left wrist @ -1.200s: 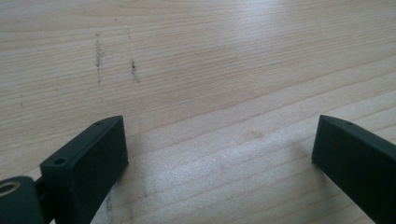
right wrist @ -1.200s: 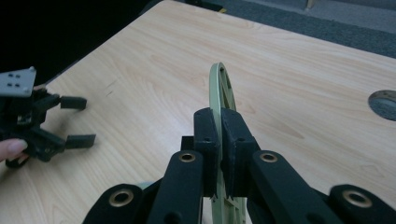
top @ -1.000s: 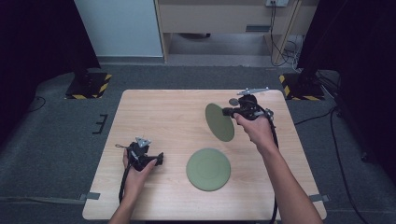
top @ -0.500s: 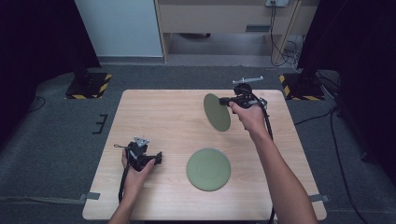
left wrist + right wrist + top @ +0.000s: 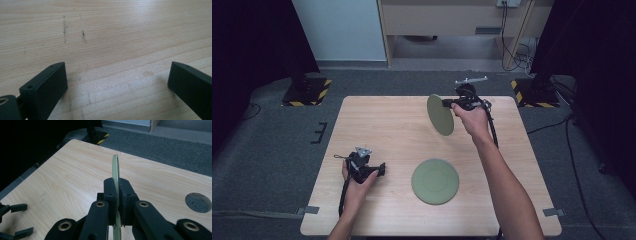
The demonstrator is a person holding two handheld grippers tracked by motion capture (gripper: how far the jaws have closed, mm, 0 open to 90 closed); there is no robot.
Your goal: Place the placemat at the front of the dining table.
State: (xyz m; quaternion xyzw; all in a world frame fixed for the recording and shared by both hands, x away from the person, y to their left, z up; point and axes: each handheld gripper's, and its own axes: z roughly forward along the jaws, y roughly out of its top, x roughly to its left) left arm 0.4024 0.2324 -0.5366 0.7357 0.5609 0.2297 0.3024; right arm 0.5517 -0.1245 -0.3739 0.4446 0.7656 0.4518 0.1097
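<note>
Nearby, second round green plate [image 5: 435, 181] flat on pale wooden counter [image 5: 377, 125]; tilted round green plate [image 5: 440, 114] clamped edgewise in right tool [image 5: 449, 103]; left tool [image 5: 381, 169] spread apart.

Legible text, labels, brands, numbers: none found on any surface, whether table, plates, grippers or the floor around them.

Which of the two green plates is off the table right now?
The far plate, clamped on edge in the right claw; the near plate lies flat on the table.
</note>
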